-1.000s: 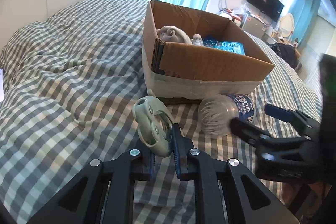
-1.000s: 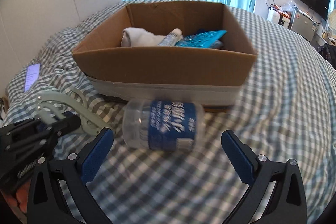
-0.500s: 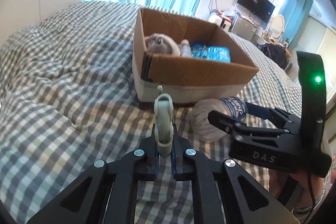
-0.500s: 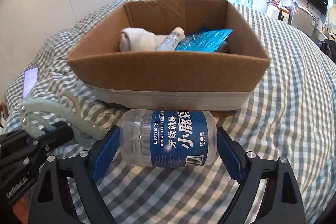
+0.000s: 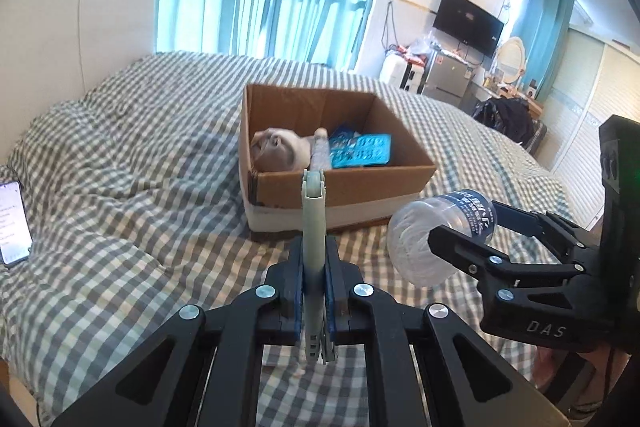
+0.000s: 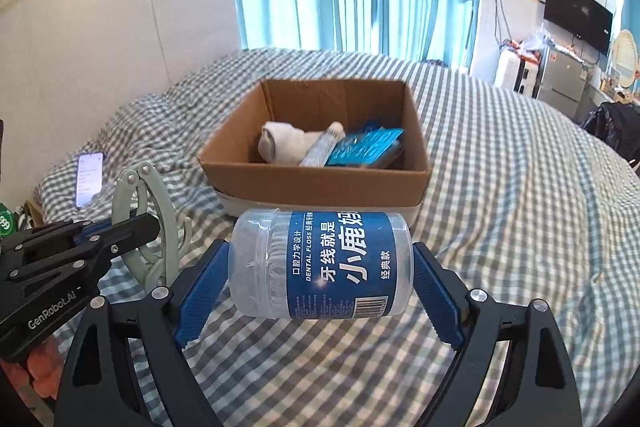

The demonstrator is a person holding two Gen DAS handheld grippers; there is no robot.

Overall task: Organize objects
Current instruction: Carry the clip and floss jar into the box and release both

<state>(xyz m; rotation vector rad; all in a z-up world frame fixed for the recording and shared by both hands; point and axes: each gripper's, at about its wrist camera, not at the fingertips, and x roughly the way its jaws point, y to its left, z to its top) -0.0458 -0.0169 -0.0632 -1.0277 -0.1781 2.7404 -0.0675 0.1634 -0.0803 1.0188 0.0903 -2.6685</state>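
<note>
My left gripper (image 5: 313,267) is shut on a pale green folding hanger (image 5: 314,227), held edge-on above the bed; the hanger also shows in the right wrist view (image 6: 154,211). My right gripper (image 6: 320,267) is shut on a clear dental floss jar (image 6: 320,263) with a blue label, held sideways above the bed; the jar also shows in the left wrist view (image 5: 432,235). An open cardboard box (image 5: 340,187) stands ahead on the bed, holding a rolled white sock (image 6: 280,143), a tube (image 6: 320,151) and a blue packet (image 6: 364,147).
The checked bedspread (image 5: 120,187) has folds at the left. A phone (image 5: 12,223) lies at the bed's left edge. A TV (image 5: 468,23), a small fridge (image 5: 444,75) and a dark bag (image 5: 504,115) stand beyond the bed at the right.
Both grippers have risen off the bed with their objects. The right gripper closed on the floss jar and lifted it. The hanger turned edge-on in the left gripper.
</note>
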